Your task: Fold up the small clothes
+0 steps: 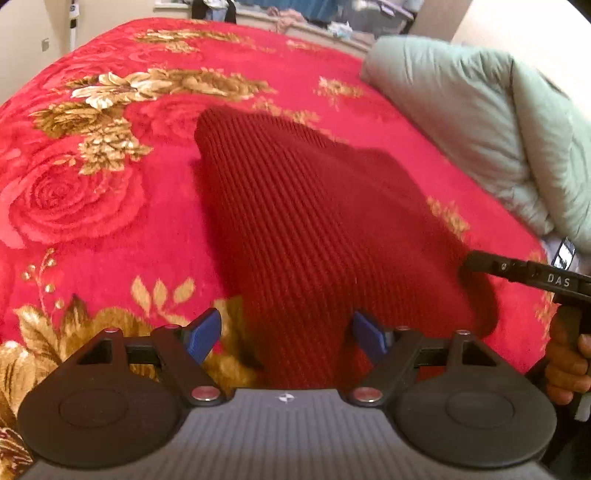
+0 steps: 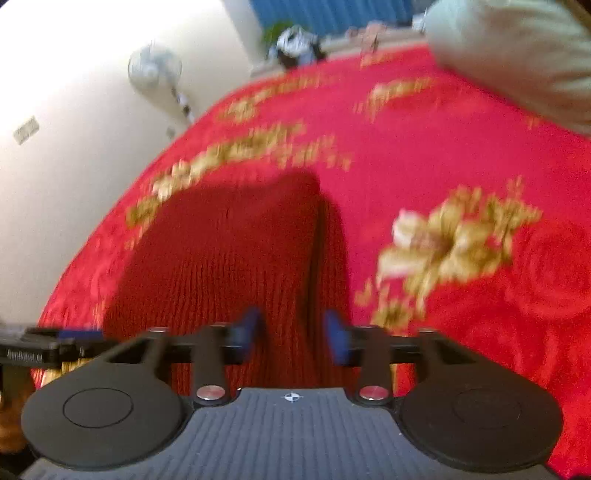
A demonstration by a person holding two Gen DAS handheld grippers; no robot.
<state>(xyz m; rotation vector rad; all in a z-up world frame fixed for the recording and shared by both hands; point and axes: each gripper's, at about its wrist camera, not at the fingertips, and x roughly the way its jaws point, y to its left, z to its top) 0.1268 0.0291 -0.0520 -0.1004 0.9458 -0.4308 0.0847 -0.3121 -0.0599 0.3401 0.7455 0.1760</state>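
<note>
A dark red ribbed knit garment point(image 1: 295, 221) lies on the red floral blanket point(image 1: 92, 206), narrowing away from me. My left gripper point(image 1: 286, 336) is open, its blue pads either side of the garment's near edge, holding nothing. The right gripper shows in the left wrist view point(image 1: 476, 264) at the garment's right edge. In the right wrist view the right gripper point(image 2: 293, 334) is open over the garment point(image 2: 229, 258), a raised fold running between its blue pads. The view is blurred.
A pale green quilt point(image 1: 480, 122) is bunched at the bed's right side. A cluttered sill point(image 1: 288, 14) runs behind the bed. A fan point(image 2: 155, 70) stands by the white wall. The left gripper's body shows at the left edge point(image 2: 37, 347).
</note>
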